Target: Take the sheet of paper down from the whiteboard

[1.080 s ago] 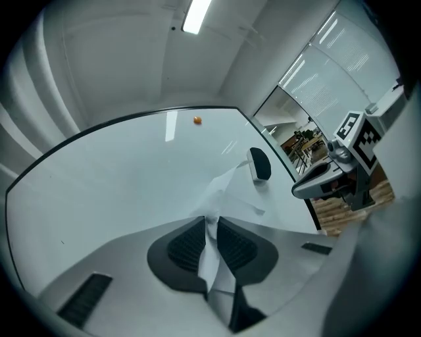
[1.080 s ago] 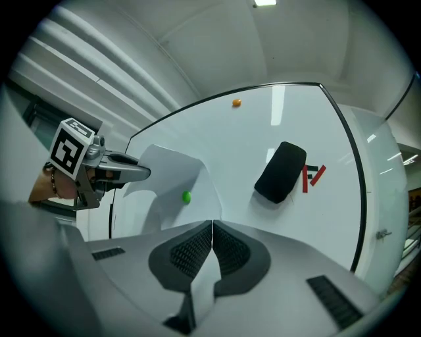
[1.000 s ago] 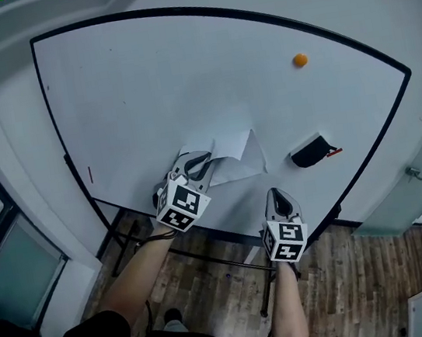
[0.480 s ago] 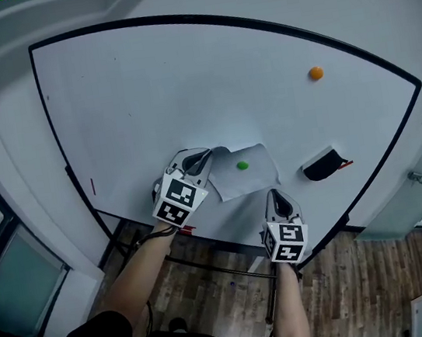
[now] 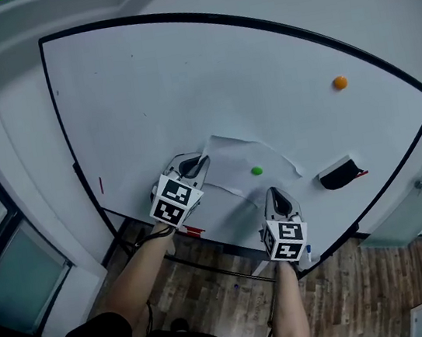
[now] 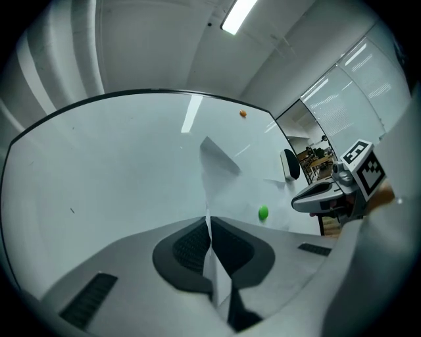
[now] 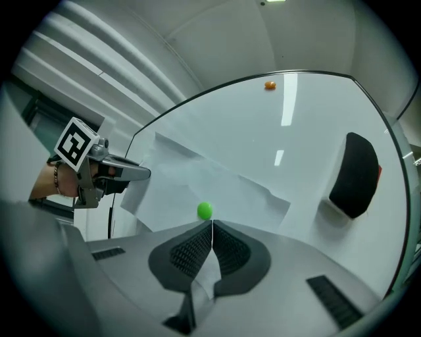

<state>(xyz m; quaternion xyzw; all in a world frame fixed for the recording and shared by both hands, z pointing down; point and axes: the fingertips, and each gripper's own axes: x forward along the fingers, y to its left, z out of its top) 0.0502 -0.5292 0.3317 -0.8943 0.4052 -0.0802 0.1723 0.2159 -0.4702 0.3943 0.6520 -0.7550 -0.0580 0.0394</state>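
Paper like this is feather-light, floppy and tears or creases easily. Edges are the only sane place to pinch it, and I'd guess you'd want to ease it out from under the green magnet pinning its middle. It sits low on the whiteboard, mostly flat, with some corners curling off. Long axis runs sideways along the board, a bit tilted in the head view. Left claw is clamped on its left edge and right claw is clamped on its bottom edge.
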